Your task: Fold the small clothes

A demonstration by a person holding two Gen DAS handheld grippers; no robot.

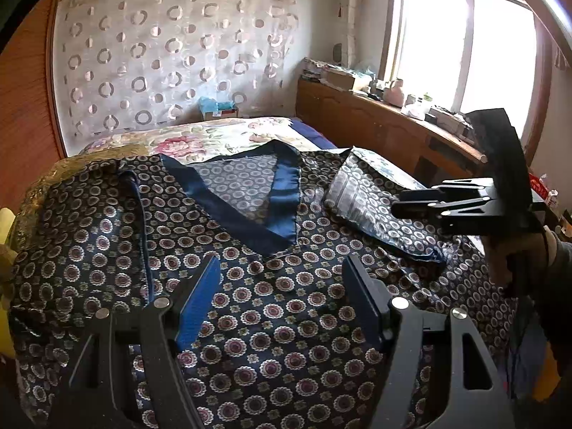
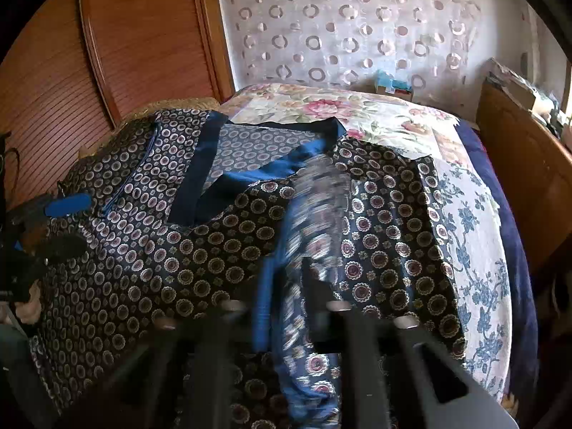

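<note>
— So where did the shirt (image 1: 250, 286) lie against the left gripper (image 1: 282, 296)?

— Spread flat on the bed (image 1: 221, 139), right under and ahead of it. Its jaws stood wide apart, blue pads (image 1: 200, 300) facing each other, with patterned cloth showing in the gap between them. They gripped nothing. Whether the tips touched the fabric, I could not tell.

— And the collar?

— The blue V-neck (image 1: 275, 211) sat just beyond the left jaws, pointing back toward them.

— What about the right gripper (image 2: 286, 307)?

— Its jaws were pinched together on a sleeve (image 2: 307, 250), which rose between them as a raised fold over the shirt body. From the left wrist view, that gripper (image 1: 397, 209) reached in sideways, its tips against the turned-over sleeve (image 1: 371, 207), pale underside up.

— Anything hard to read?

— Plenty. The right wrist view was smeared with motion blur around the jaws and the sleeve, so the exact pinch point was unclear. The shirt's hem ran off the bottom of both views, behind the gripper bodies. The left gripper (image 2: 66, 221) appeared only at the edge of the right wrist view, partly cut off, over the shirt's far shoulder.
</note>
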